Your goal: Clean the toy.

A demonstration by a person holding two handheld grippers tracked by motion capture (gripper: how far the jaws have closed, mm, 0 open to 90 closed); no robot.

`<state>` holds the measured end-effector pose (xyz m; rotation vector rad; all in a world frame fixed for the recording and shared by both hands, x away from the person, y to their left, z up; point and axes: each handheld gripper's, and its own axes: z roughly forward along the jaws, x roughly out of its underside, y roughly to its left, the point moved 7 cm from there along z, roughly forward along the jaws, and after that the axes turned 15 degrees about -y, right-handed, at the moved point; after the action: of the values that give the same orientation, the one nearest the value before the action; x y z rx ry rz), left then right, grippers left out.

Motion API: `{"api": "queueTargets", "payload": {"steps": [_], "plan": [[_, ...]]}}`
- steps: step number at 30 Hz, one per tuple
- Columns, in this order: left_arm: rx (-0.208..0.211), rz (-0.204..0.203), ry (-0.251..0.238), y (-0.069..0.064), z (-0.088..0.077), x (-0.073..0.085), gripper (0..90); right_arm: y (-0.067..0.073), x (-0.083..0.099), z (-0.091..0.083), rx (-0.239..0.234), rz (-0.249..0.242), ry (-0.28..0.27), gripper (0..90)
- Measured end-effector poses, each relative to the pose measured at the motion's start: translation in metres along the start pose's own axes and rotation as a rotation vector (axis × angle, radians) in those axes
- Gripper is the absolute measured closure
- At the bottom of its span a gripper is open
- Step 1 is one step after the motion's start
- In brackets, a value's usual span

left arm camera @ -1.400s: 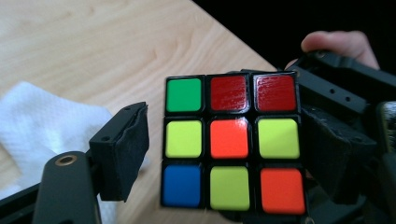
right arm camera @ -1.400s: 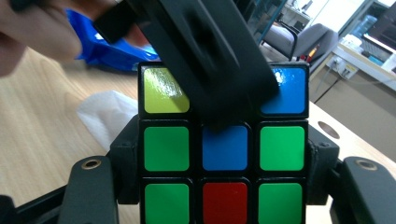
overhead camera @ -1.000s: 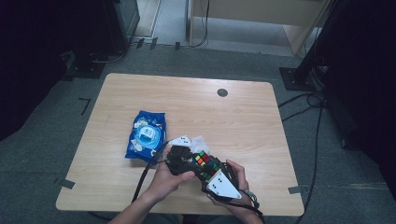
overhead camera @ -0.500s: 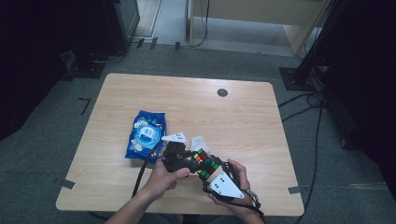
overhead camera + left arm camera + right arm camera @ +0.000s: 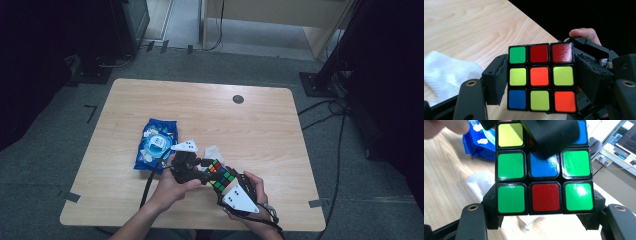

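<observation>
**Cube caught between two grippers above the table's near edge**

Right now the puzzle cube sits off the wooden table, held up near its front edge between both of the person's tools. The right gripper has the cube seated between its two black jaws: in the right gripper view the pads press on the cube's bottom row from either side, with green, red and green squares facing the camera. The left gripper meets the cube from the other side. In the left gripper view the cube fills the gap between the jaws, the left pad lying against the cube's side by the lime-yellow and blue squares, the right pad close along the opposite side; its jaws have just been opening a little, with the cube between them, and whether they clamp it I cannot tell.

A crumpled white tissue lies on the table just behind the cube. The blue wipes packet lies behind and to the left of the cube, near but apart.
</observation>
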<state>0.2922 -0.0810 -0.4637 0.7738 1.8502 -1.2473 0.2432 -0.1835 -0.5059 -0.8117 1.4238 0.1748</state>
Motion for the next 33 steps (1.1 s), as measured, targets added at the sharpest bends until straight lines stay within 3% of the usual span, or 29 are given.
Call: {"api": "queueTargets", "payload": {"steps": [6, 10, 13, 16, 19, 22, 25, 33], "plan": [[0.02, 0.022, 0.001, 0.002, -0.005, -0.003, 33.0, -0.003, 0.001, -0.001, -0.003, 0.015, 0.004, 34.9], [0.06, 0.083, -0.029, 0.001, -0.012, -0.008, 36.3, -0.007, 0.0, -0.004, -0.021, 0.039, 0.002, 34.9], [0.074, 0.152, -0.036, 0.003, -0.018, -0.009, 29.6, -0.011, 0.001, -0.006, -0.058, 0.034, 0.01, 34.9], [0.062, 0.283, -0.024, 0.004, -0.019, -0.004, 21.2, -0.016, 0.002, -0.009, -0.097, 0.037, 0.034, 34.9], [0.05, 0.372, 0.0, 0.003, -0.015, 0.004, 18.1, -0.025, 0.002, -0.011, -0.126, 0.056, 0.048, 34.9], [0.083, 0.396, 0.012, 0.001, -0.012, 0.008, 17.5, -0.034, 0.001, -0.013, -0.159, 0.092, 0.053, 34.9], [0.107, 0.424, 0.023, 0.001, -0.013, 0.009, 17.4, -0.039, 0.0, -0.015, -0.235, 0.125, 0.07, 34.9], [0.143, 0.465, 0.011, 0.008, -0.017, 0.007, 15.5, -0.048, -0.004, -0.011, -0.398, 0.103, 0.118, 34.9]]}}
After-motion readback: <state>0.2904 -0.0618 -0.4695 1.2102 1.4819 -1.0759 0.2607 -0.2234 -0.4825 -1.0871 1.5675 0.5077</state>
